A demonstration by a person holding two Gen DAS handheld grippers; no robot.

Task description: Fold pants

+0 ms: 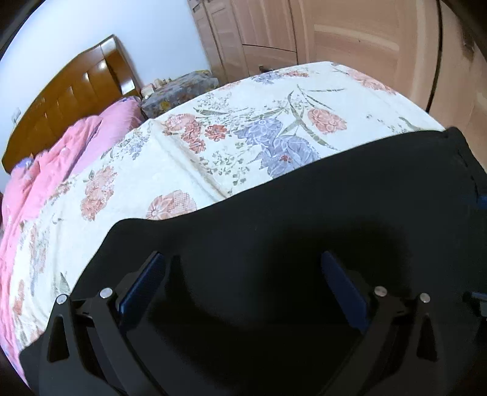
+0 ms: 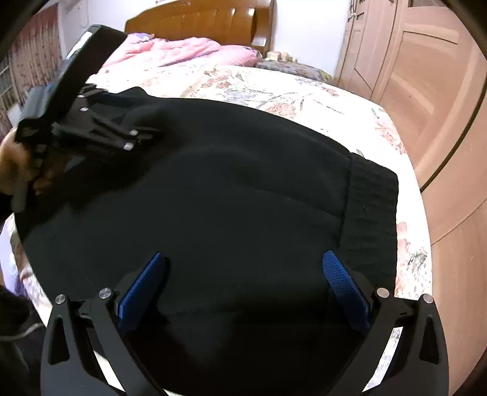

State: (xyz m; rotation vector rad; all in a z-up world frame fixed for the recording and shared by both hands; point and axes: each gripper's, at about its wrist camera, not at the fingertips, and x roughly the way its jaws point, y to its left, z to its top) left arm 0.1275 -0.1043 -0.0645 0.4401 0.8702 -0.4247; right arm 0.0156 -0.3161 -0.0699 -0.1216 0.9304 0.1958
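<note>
1. Your black knit pants (image 2: 243, 189) lie spread flat on the bed's cream floral bedspread (image 1: 243, 121), filling the middle and lower part of both views.
2. In the right wrist view, the ribbed band (image 2: 371, 213) of the pants sits at the right of the frame, close to the bed's right edge.
3. Your right tool (image 2: 243, 283) hangs low over the pants at the bottom centre of its own view; its blue-padded fingers (image 2: 143, 289) stand wide apart with only dark cloth between them, gripping nothing.
4. Your left tool (image 1: 243, 283) also sits over the black cloth at the bottom of its view, blue pads (image 1: 143, 289) spread apart and empty.
5. In the right wrist view, your left tool appears at the upper left of the frame, pointing toward the pants' far left edge, with your hand (image 2: 15, 164) behind it at the left border. From this angle you cannot tell whether it touches the cloth.
6. A crumpled pink quilt (image 2: 170, 51) lies at the head of the bed, top centre of the right view, in front of a glossy brown wooden headboard (image 2: 197, 21).
7. Pale wooden wardrobe doors (image 2: 426, 76) fill the right side.
</note>
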